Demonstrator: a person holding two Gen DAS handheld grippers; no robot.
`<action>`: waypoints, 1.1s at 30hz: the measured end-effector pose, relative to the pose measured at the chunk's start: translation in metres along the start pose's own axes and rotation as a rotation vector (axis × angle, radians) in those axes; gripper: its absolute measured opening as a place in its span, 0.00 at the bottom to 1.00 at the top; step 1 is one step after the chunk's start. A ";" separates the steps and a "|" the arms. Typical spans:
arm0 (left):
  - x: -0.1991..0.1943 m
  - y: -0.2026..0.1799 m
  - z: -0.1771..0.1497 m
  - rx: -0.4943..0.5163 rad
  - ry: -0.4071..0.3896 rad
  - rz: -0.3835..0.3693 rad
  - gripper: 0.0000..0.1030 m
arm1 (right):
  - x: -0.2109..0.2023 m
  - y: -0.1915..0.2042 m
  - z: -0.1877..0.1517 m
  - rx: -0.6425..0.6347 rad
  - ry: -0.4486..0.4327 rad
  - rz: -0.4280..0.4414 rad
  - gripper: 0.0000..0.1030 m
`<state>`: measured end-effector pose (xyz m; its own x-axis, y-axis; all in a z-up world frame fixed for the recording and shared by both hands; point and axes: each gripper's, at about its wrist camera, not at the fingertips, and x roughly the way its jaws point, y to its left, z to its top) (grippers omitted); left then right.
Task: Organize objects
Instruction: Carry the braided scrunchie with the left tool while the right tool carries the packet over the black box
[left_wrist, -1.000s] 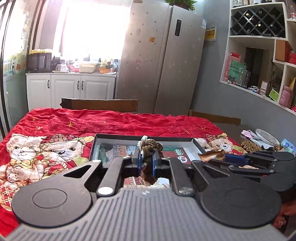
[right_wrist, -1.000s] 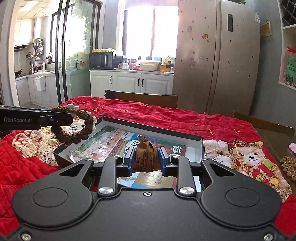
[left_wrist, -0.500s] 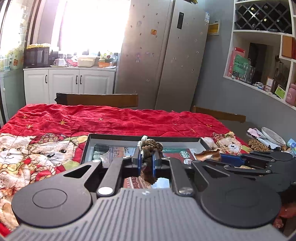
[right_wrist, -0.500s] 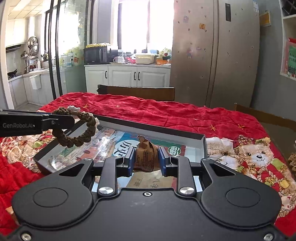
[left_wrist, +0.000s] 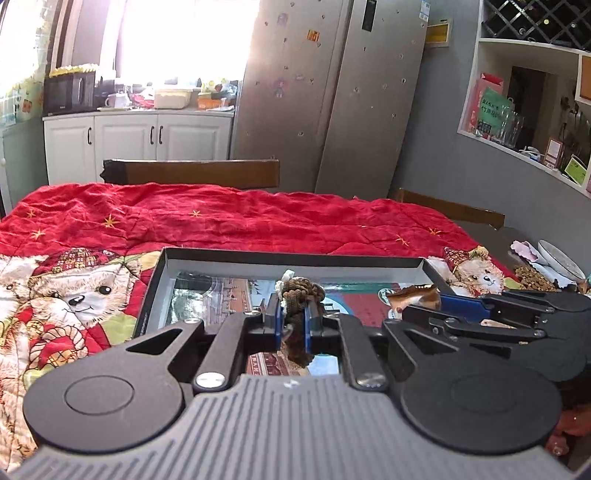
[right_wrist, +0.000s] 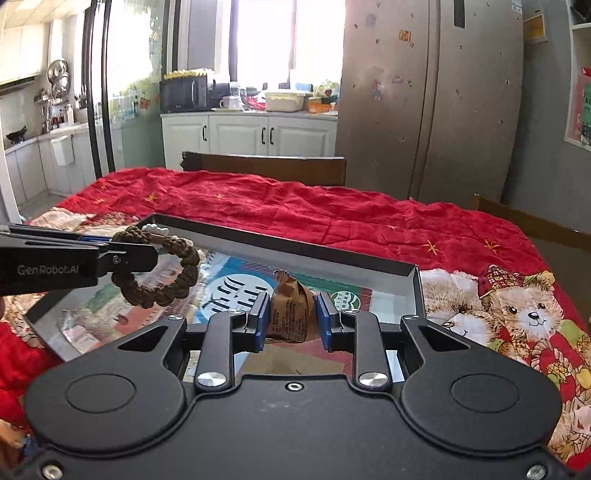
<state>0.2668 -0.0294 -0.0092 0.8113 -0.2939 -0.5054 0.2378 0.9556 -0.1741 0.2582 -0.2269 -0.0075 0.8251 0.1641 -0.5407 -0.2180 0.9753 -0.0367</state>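
Note:
A shallow black tray (left_wrist: 295, 257) (right_wrist: 295, 248) with a printed picture on its floor lies on the red bear-print quilt. My left gripper (left_wrist: 293, 325) (right_wrist: 122, 258) is shut on a brown braided bracelet (left_wrist: 301, 295) (right_wrist: 162, 269), which hangs over the tray's left part. My right gripper (right_wrist: 290, 321) (left_wrist: 424, 310) is shut on a brown paper-wrapped snack packet (right_wrist: 290, 314) (left_wrist: 415, 295), held over the tray's near right part. Both grippers sit side by side just above the tray.
The red quilt (left_wrist: 240, 218) covers the table. A wooden chair back (left_wrist: 192, 171) stands at the far edge, another (left_wrist: 450, 212) at the right. A white dish (left_wrist: 559, 256) and brown beads (left_wrist: 533, 275) lie at the right table end. Fridge and cabinets stand behind.
Both grippers have moved forward and lower over the tray, which looms larger and nearer now. The bracelet and the packet stay clamped as before.

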 end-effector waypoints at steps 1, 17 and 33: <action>0.002 0.001 0.000 -0.003 0.004 0.000 0.14 | 0.003 -0.001 0.000 0.005 0.004 0.000 0.25; 0.021 0.008 -0.008 -0.004 0.074 0.011 0.15 | 0.032 -0.008 -0.006 0.026 0.078 0.010 0.25; 0.028 0.012 -0.012 -0.001 0.114 0.028 0.16 | 0.036 -0.010 -0.009 0.027 0.093 0.021 0.26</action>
<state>0.2863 -0.0266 -0.0355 0.7516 -0.2675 -0.6030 0.2150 0.9635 -0.1595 0.2856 -0.2322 -0.0347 0.7684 0.1717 -0.6165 -0.2200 0.9755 -0.0026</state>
